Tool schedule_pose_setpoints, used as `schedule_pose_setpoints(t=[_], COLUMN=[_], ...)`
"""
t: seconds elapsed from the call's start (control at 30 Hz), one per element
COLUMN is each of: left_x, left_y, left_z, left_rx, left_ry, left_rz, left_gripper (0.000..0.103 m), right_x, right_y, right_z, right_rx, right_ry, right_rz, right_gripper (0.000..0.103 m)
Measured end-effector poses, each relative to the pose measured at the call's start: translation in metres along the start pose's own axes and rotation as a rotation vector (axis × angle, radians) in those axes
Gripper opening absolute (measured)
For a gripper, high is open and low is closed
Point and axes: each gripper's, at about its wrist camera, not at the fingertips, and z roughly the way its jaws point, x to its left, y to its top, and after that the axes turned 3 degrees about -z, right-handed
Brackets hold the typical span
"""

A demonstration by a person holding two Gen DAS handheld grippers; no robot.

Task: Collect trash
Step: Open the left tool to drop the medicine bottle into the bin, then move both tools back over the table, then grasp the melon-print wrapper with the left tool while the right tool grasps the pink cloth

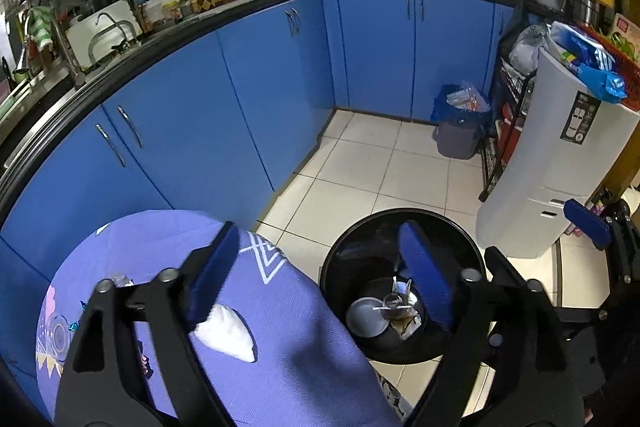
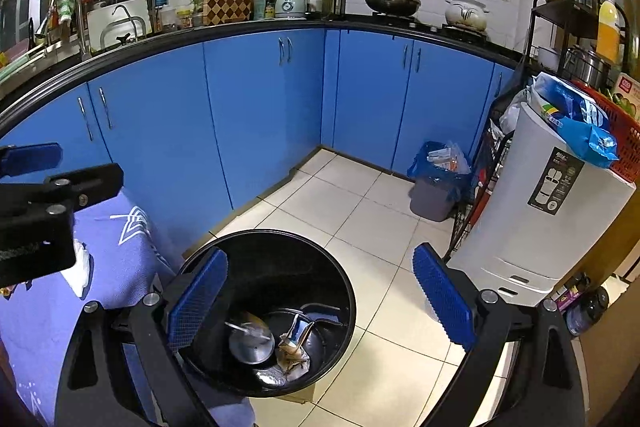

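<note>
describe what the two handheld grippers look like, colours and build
Both match: the left gripper and right gripper have black angular frames joined by silver round bolts, each finger faced with a long blue pad with a fine gridded texture. No cables, sleeves or hands show.

Bin (image 2: 340,279): glossy black plastic. Table (image 1: 304,367) cover: matt woven purple cloth. Tissue (image 1: 226,333): soft white paper. Floor (image 2: 360,203): glossy cream tile.

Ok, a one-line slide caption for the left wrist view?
Open left gripper hovers between a white tissue on the purple tablecloth and the black bin holding trash.
</note>
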Motion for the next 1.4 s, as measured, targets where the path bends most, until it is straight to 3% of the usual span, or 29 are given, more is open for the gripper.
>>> schedule_pose_setpoints(t=[0.17,0.47,1.1,1.4], left_x=[0.012,0.071,0.245,0.297], left_y=[-0.007,-0.033,-0.135,-0.190], left_z=[-0.004,-0.014,-0.053,-0.049], left_rx=[0.000,0.026,0.105,0.186], left_ry=[0.024,0.085,0.306,0.294], left_rz=[-0.011,-0.112,-0.364,-0.448], left_gripper=[0.084,0.084,0.084,0.088], right_x=[0.008,0.059,0.218,0.300], right_y=[0.001,0.005,0.001,-0.010], right_z=[-0.002,-0.012,-0.025,-0.016], right_rx=[0.001,-0.007,0.054,0.111], right_ry=[0.021,0.101,0.404,0.495], right_rz=[-0.008,-0.091,-0.265,-0.376], right_gripper=[0.092,0.091,0.092,0.091])
